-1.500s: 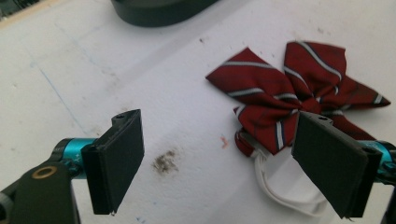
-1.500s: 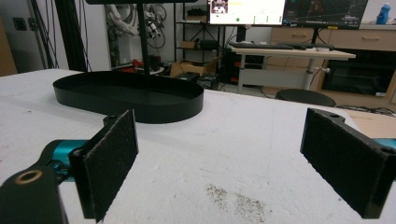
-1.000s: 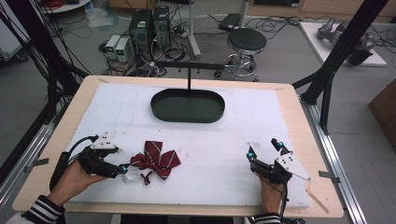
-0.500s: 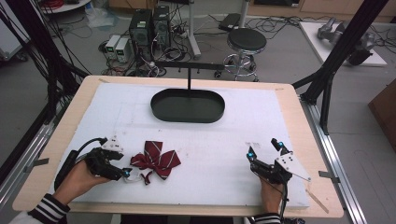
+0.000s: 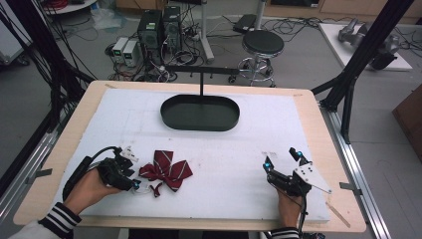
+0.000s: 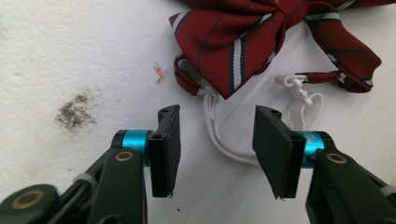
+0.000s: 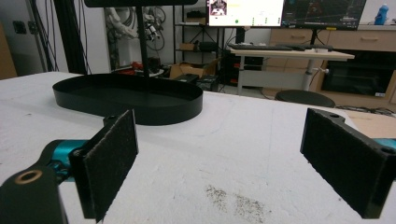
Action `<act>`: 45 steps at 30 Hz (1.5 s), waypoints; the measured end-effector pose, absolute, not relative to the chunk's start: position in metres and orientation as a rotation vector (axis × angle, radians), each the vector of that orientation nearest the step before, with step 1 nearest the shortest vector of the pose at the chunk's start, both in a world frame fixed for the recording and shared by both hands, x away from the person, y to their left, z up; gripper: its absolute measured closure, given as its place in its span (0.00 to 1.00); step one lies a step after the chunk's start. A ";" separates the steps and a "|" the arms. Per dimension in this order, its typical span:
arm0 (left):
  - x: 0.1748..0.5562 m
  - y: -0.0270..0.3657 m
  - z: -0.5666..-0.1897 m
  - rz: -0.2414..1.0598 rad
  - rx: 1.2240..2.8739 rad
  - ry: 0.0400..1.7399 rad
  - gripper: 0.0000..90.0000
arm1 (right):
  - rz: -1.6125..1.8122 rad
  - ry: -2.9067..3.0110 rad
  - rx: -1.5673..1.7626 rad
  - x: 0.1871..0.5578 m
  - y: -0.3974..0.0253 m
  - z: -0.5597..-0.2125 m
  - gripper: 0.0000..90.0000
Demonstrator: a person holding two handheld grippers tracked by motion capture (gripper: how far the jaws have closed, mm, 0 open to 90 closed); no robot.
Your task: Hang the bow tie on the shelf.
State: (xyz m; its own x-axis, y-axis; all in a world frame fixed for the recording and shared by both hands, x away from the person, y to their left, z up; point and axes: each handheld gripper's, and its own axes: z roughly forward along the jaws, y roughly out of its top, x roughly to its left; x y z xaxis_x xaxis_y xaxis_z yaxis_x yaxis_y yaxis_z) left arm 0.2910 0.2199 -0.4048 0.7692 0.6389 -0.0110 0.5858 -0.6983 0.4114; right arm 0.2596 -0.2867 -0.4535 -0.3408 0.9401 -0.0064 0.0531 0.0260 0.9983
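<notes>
Straddling the white elastic loop of the dark red striped fabric bow tie on the white foam-topped table, our left tongs gape open, seemingly lined up to pinch it. Our right tongs rest wide open, well apart.

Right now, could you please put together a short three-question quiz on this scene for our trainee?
1. True or false: the left gripper is closed on the bow tie.
2. What lies between the left gripper's jaws?
A. the white elastic cord
B. the black oval tray
C. a metal spoon
3. Fill in: the right gripper has its jaws ____ above the white foam mat, holding nothing.

Key
1. False: its jaws are apart, short of the fabric.
2. A
3. open
</notes>
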 end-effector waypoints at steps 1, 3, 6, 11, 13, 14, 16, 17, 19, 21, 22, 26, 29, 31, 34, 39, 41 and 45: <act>0.291 0.219 -0.405 0.182 2.571 0.932 0.59 | 1.420 1.513 1.054 0.260 -0.287 -0.453 0.11; 0.292 0.218 -0.406 0.176 2.583 0.940 0.61 | 1.421 1.513 1.056 0.260 -0.287 -0.453 0.11; 0.294 0.215 -0.406 0.164 2.599 0.963 0.65 | 1.421 1.512 1.054 0.259 -0.287 -0.453 0.11; 0.296 0.213 -0.408 0.141 2.608 0.980 0.72 | 1.424 1.510 1.057 0.259 -0.287 -0.454 0.11; 0.297 0.213 -0.409 0.136 2.607 0.988 0.74 | 1.421 1.507 1.051 0.260 -0.287 -0.454 0.11; 0.298 0.214 -0.409 0.128 2.608 0.990 0.77 | 1.424 1.506 1.052 0.260 -0.287 -0.453 0.11; 0.299 0.214 -0.409 0.128 2.604 1.003 0.78 | 1.423 1.507 1.053 0.260 -0.287 -0.453 0.11; 0.299 0.214 -0.409 0.127 2.605 1.001 0.80 | 1.421 1.509 1.052 0.259 -0.287 -0.454 0.11; 0.299 0.213 -0.410 0.141 2.614 1.004 0.82 | 1.422 1.508 1.053 0.259 -0.287 -0.453 0.11; 0.299 0.212 -0.410 0.146 2.622 1.001 0.83 | 1.422 1.508 1.053 0.259 -0.287 -0.453 0.11; 0.300 0.212 -0.410 0.148 2.626 0.998 0.84 | 1.422 1.507 1.052 0.259 -0.287 -0.454 0.11; 0.300 0.212 -0.410 0.159 2.629 0.994 0.89 | 1.420 1.508 1.052 0.259 -0.287 -0.454 0.11; 0.300 0.211 -0.409 0.161 2.636 0.986 0.92 | 1.421 1.507 1.053 0.259 -0.287 -0.454 0.11; 0.299 0.211 -0.409 0.164 2.636 0.979 0.92 | 1.421 1.507 1.052 0.259 -0.287 -0.454 0.11; 0.298 0.211 -0.410 0.164 2.635 0.969 0.93 | 1.421 1.507 1.053 0.259 -0.287 -0.454 0.11; 0.296 0.211 -0.407 0.195 2.611 0.950 0.93 | 1.422 1.504 1.052 0.259 -0.287 -0.454 0.11; 0.295 0.212 -0.405 0.209 2.588 0.944 0.93 | 1.422 1.505 1.050 0.259 -0.287 -0.454 0.11; 0.295 0.218 -0.398 0.213 2.552 0.940 0.93 | 1.421 1.504 1.051 0.259 -0.287 -0.454 0.11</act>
State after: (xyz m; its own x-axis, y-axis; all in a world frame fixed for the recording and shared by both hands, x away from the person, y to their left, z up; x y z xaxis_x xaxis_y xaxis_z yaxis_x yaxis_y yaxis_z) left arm 0.2948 0.2178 -0.3980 0.7609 0.6488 0.0014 0.5861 -0.6883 0.4275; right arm 0.2592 -0.2871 -0.4536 -0.3369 0.9415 -0.0074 0.0458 0.0243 0.9987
